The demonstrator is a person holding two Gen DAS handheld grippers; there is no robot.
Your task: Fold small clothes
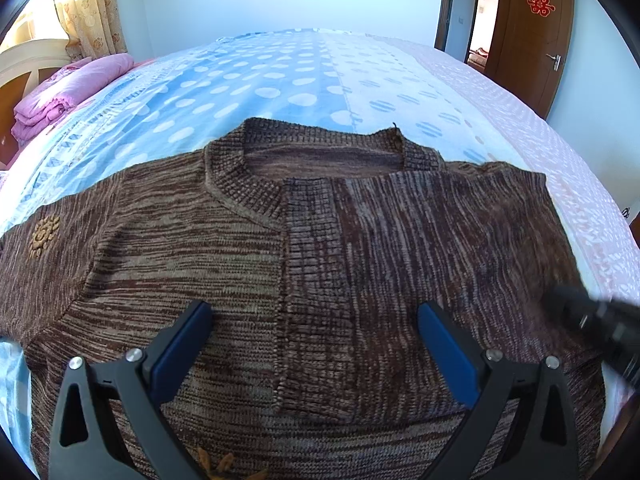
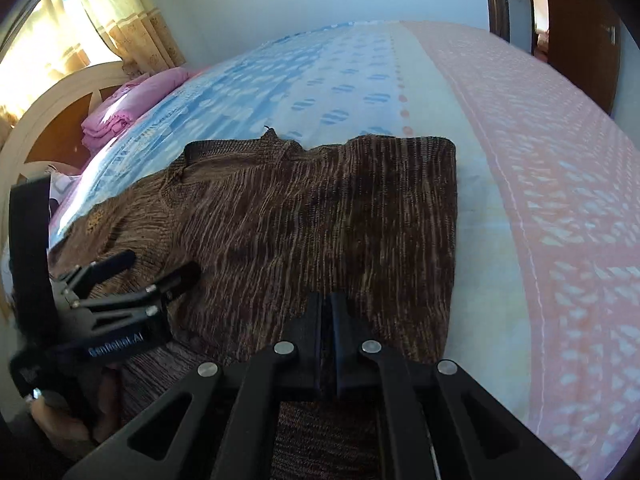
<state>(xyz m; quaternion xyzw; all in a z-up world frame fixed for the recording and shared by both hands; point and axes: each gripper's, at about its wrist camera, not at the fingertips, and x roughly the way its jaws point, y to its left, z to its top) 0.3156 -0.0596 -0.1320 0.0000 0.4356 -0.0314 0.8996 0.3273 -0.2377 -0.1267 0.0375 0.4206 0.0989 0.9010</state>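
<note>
A brown knitted sweater (image 1: 224, 248) lies flat on the bed, collar away from me. Its right sleeve (image 1: 316, 288) is folded over the chest, cuff near the middle. My left gripper (image 1: 314, 312) is open and empty, hovering over the sweater's middle. In the right wrist view the sweater (image 2: 320, 216) fills the centre. My right gripper (image 2: 325, 300) has its jaws together just above the sweater's folded right part; I see no cloth between them. The left gripper (image 2: 160, 266) shows at the left of that view, open.
The bed sheet (image 1: 280, 80) is blue with white dots, pink along the right side (image 2: 540, 160). A folded pink quilt (image 1: 68, 92) lies by the headboard at the far left. A wooden door (image 1: 532, 36) stands at the back right.
</note>
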